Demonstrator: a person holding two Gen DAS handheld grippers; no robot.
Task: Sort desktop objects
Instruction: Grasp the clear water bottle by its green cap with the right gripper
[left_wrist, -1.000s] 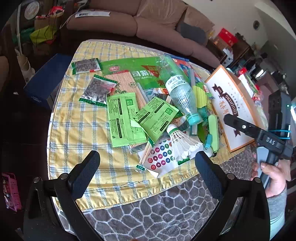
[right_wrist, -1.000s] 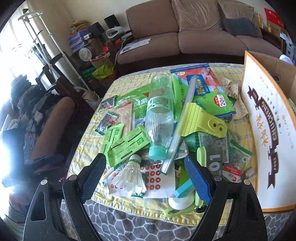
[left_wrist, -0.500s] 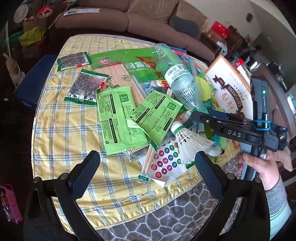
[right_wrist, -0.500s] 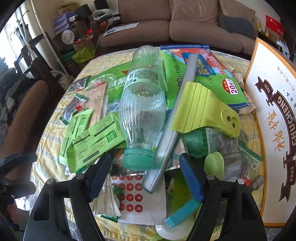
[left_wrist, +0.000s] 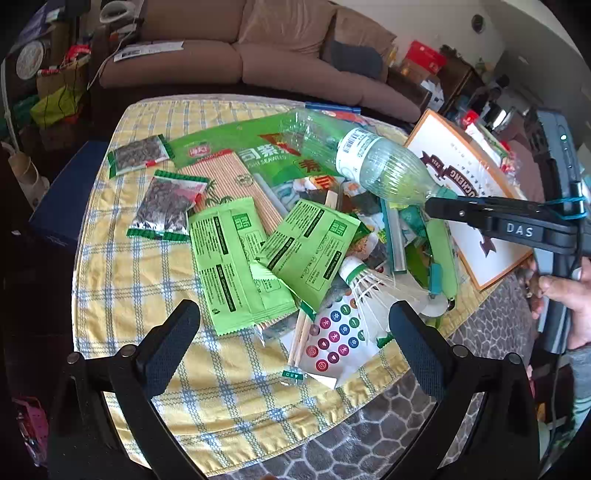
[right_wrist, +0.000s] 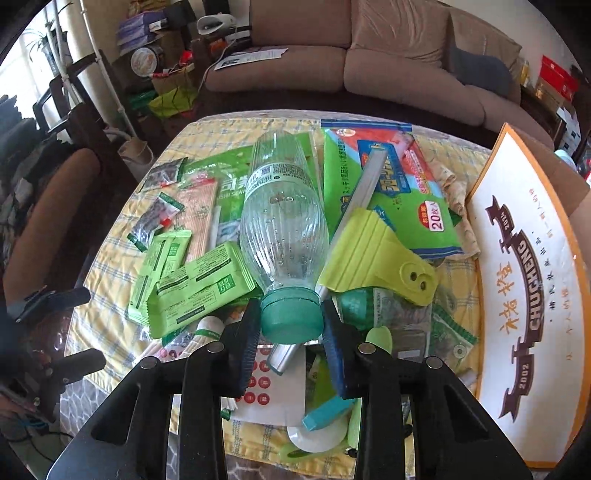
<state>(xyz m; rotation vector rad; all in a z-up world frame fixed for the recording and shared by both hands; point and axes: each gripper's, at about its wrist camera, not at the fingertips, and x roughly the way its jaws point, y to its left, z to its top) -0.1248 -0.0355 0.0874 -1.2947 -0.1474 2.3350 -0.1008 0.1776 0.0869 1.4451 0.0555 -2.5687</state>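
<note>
Right gripper (right_wrist: 290, 328) closing on the teal cap (right_wrist: 290, 314) of a clear ribbed plastic bottle (right_wrist: 282, 225).

The pads sit against the cap on both sides; the bottle lies over the clutter on the yellow checked desk (left_wrist: 122, 280). The left gripper (left_wrist: 291, 328) hangs wide open, holding nothing, above a white feathered shuttlecock (left_wrist: 373, 291) and green sachets (left_wrist: 236, 269) (a brown sofa (right_wrist: 388, 62) stands beyond).

Home living room — brown sofa (right_wrist: 369, 62)
</note>
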